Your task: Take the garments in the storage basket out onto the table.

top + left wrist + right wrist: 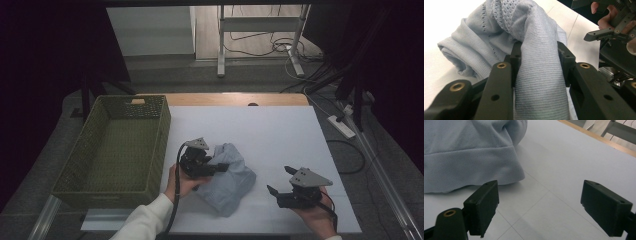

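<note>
A crumpled light blue knit garment (231, 176) lies on the white table top (272, 130). My left gripper (221, 168) reaches into it from the left. In the left gripper view, a thick ribbed fold of the garment (499, 37) fills the gap between the jaws of the left gripper (537, 58), and both pads press on it. My right gripper (279, 180) hovers to the right of the cloth, held in a hand. Its jaws stand wide apart with nothing between them (539, 195), just short of the garment's ribbed hem (469, 167).
An olive woven basket (165, 122) stands at the table's left edge, its inside bare. A wooden strip runs along the table's far edge. Beyond it are a metal stand's legs, cables, and a power strip (341, 126) on the floor at right.
</note>
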Demonstrator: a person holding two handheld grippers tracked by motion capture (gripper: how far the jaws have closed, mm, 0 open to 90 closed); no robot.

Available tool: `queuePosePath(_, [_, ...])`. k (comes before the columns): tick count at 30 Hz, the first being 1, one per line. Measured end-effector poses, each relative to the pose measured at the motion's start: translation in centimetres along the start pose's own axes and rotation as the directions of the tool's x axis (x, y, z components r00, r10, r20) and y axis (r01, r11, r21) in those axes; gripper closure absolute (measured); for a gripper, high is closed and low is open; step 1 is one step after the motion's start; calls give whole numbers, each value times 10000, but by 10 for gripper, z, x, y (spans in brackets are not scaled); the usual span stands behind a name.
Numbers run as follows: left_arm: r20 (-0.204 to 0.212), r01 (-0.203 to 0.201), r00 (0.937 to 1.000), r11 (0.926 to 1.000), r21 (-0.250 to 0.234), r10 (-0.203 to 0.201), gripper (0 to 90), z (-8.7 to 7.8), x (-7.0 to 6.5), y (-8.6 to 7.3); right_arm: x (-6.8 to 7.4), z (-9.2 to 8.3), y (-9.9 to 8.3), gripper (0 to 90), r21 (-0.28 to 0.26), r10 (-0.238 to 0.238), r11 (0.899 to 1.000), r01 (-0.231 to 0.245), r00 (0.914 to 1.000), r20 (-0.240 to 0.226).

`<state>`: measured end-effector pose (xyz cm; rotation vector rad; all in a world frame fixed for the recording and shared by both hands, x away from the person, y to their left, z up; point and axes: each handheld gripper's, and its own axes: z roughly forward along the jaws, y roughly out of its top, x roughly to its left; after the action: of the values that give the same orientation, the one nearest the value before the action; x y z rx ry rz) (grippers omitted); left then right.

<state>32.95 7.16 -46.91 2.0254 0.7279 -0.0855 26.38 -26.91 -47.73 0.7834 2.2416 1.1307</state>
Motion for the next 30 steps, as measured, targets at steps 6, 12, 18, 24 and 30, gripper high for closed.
queuePosePath(6, [-145,3,9999,10000,7,-3,574,0,-1,0,0,0,0,155,1,0,10000,0,10000,2])
queuePosePath(12, [-414,-160,9990,9999,39,162,377,-5,-5,7,0,0,0,155,32,-4,10000,4,10000,10])
queuePosePath(18, [-551,-190,9983,9988,-461,165,283,-17,-10,13,0,0,0,155,17,-30,10000,30,10000,-2])
queuePosePath(24, [-658,-363,9974,9962,-792,311,275,-33,-12,16,0,1,0,155,12,8,10000,-8,10000,22])
queuePosePath(30, [-684,-418,9970,9946,-951,353,275,-45,-12,16,-1,2,0,155,14,102,9999,-102,9999,15])
